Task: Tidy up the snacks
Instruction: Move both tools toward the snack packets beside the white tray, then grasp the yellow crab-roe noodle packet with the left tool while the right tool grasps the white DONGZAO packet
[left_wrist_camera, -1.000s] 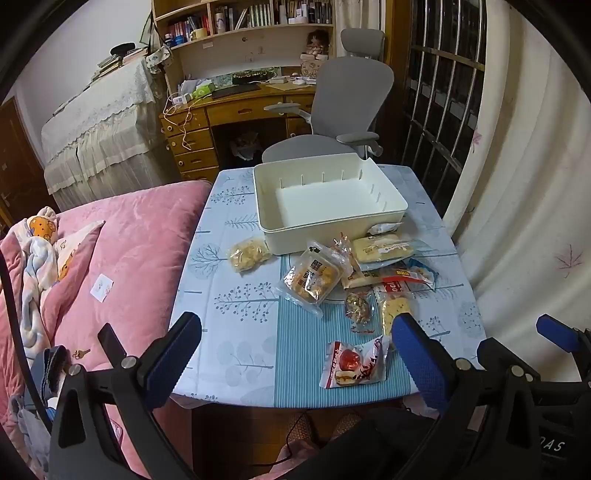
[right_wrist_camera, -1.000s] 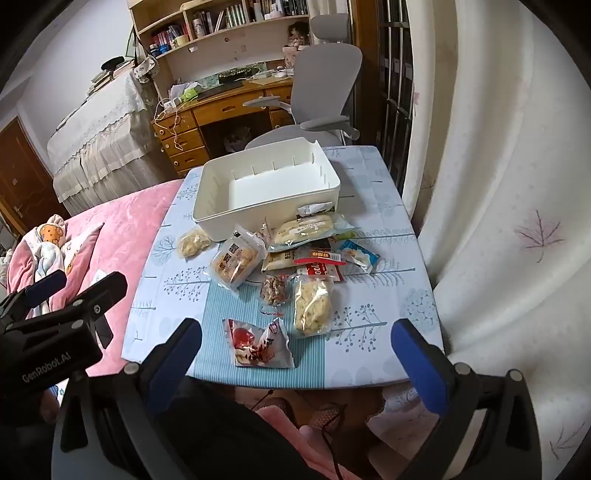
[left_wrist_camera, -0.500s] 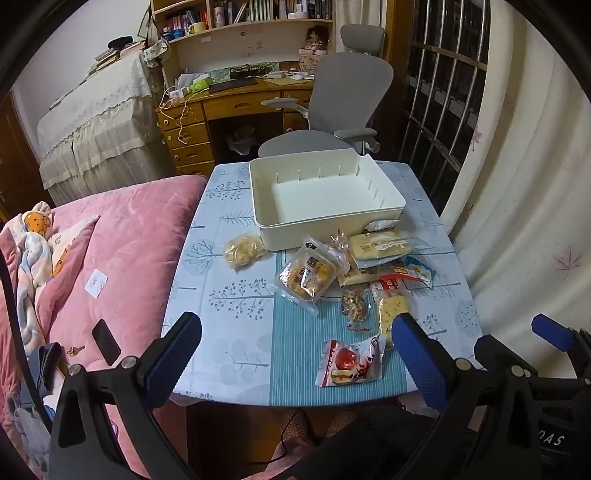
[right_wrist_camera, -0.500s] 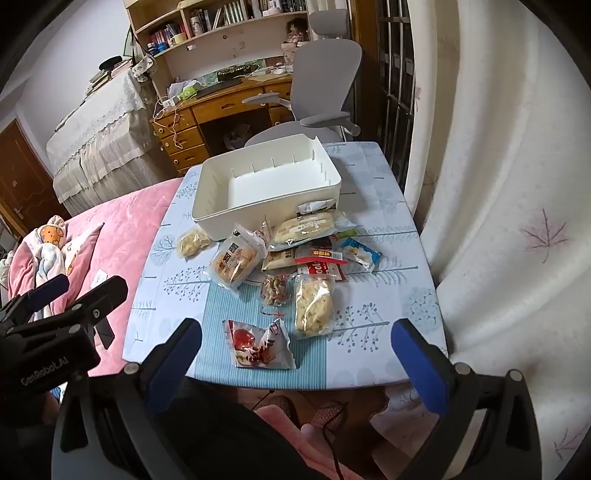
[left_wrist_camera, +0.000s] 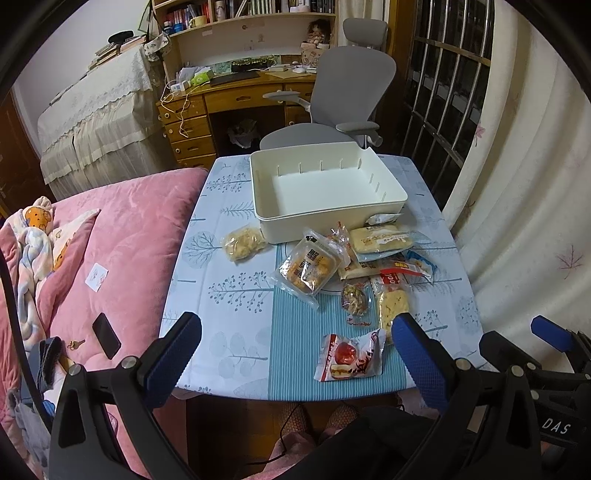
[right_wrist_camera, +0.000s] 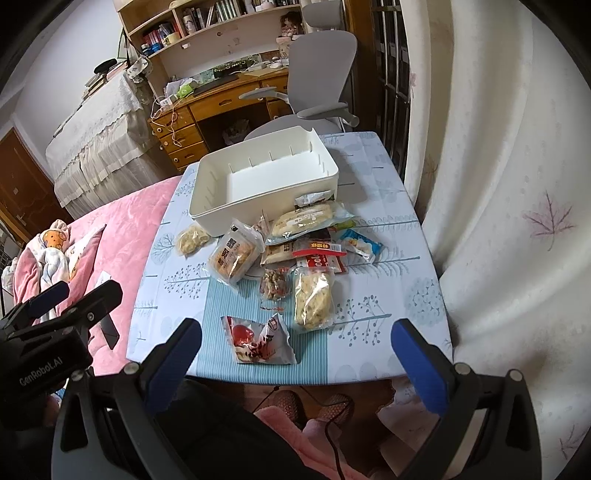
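Both our grippers, left gripper and right gripper, hang spread apart and empty before the table. The snacks lie beside the empty bin; we should take the nearest red packet by its middle.

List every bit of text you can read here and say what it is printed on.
"GenRobot.AI": on the left gripper body, seen in the right wrist view.
"DAS": on the right gripper body, partly cut off.
Snack packets and book spines: print too small or blurred to read.
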Available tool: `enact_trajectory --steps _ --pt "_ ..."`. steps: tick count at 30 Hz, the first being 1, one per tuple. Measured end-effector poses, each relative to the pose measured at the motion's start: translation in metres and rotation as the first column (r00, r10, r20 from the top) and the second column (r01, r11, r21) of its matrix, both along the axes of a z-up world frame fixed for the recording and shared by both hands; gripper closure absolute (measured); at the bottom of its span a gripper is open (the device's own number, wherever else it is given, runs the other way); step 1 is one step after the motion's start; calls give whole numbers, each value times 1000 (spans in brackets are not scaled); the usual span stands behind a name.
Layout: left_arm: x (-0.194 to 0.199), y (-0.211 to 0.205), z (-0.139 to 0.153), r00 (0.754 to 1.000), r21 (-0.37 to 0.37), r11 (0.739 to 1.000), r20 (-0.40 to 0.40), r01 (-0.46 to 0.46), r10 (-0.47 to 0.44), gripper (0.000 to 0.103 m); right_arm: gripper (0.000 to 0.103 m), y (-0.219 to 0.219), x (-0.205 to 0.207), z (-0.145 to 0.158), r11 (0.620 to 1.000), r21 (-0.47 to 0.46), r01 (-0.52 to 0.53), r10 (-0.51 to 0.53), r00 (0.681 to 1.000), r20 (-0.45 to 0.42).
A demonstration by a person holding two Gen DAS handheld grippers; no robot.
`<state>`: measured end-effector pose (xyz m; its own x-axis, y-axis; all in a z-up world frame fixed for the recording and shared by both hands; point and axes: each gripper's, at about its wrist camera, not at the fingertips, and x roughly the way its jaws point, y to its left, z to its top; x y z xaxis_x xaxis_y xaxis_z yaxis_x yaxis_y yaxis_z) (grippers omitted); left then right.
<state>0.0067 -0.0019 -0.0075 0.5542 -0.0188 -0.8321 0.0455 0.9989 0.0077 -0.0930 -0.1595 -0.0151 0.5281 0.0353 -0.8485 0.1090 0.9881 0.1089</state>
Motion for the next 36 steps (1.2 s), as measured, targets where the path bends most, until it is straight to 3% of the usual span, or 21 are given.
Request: enact_trajectory --steps 14,24,36 --pt "3 -7 -3 996 -38 996 -39 -77 76 3 1 -22 4 6 998 56 -39 36 998 47" --pt "-9 -1 -22 976 -5 980 -89 -199 198 4 1 -36 14 -14 989 132 -61 62 998 -3" --pt "-8 13 -33 973 -16 979 -114 -203 200 4 1 -34 30 -33 982 182 -45 61 995 -82"
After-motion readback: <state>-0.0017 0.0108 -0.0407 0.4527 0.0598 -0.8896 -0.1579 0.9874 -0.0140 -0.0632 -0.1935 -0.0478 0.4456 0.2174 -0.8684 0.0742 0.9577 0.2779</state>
